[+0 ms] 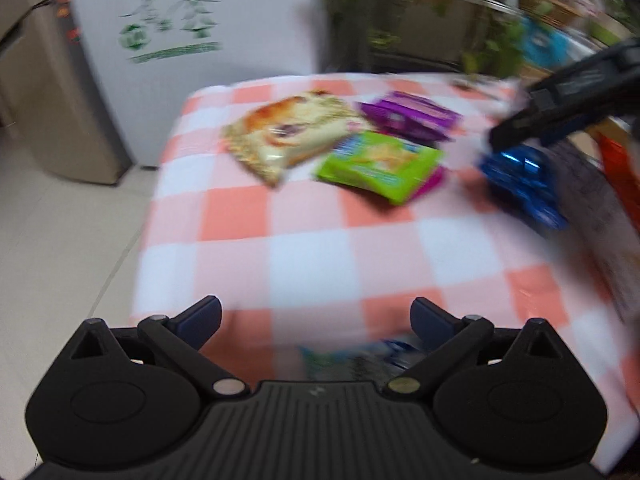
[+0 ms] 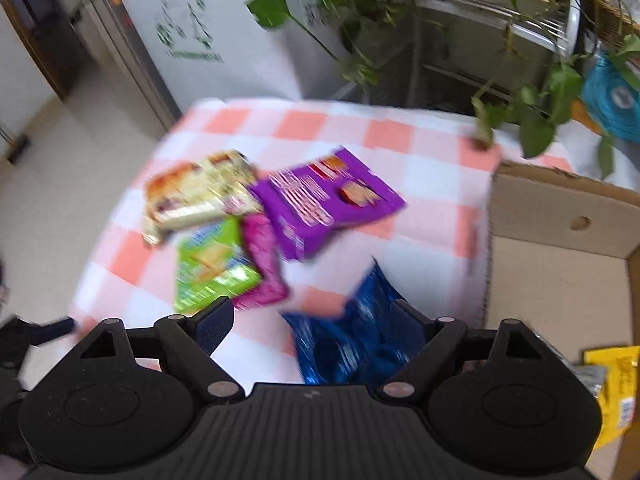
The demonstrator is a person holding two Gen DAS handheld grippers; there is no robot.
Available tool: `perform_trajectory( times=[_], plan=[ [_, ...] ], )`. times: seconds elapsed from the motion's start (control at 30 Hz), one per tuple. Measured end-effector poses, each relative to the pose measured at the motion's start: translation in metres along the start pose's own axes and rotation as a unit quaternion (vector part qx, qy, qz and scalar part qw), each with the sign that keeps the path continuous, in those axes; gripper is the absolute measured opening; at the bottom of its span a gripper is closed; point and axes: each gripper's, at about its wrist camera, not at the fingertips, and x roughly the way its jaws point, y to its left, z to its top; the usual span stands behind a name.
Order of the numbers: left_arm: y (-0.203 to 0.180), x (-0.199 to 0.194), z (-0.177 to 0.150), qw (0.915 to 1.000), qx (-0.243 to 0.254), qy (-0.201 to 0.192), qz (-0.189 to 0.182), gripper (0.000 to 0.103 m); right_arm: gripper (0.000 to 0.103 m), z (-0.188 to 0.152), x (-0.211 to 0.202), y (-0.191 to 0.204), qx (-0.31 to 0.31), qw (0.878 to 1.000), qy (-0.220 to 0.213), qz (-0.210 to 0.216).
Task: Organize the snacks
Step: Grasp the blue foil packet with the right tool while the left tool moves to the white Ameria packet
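Observation:
Snack packs lie on the checked tablecloth (image 1: 312,264): a beige bread pack (image 1: 288,134), a green pack (image 1: 380,164) over a pink one, a purple pack (image 1: 408,116) and a blue pack (image 1: 520,184). My left gripper (image 1: 316,320) is open and empty over the near cloth. My right gripper (image 2: 312,324) is open, with the blue pack (image 2: 360,340) under it, close to its right finger. It also shows in the left wrist view (image 1: 504,136), just above the blue pack. Both views are blurred.
An open cardboard box (image 2: 560,264) stands at the table's right, with a yellow pack (image 2: 616,384) inside. A bluish pack (image 1: 360,360) lies at the near edge by the left gripper. Potted plants (image 2: 400,12) and a fridge (image 1: 168,40) stand behind the table.

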Motion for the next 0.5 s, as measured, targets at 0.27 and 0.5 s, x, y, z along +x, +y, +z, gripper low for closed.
perform_trajectory(
  times=[0.27,0.5],
  plan=[
    [-0.025,0.008,-0.018,0.9953,0.086,0.042,-0.015,0.101,0.089,-0.008,0.023,0.013,-0.02,0.999,0.037,0.002],
    [-0.021,0.015,-0.017,0.9968,0.074,0.018,0.021,0.102,0.089,-0.009,0.019,0.036,-0.018,0.995,0.034,0.096]
  ],
)
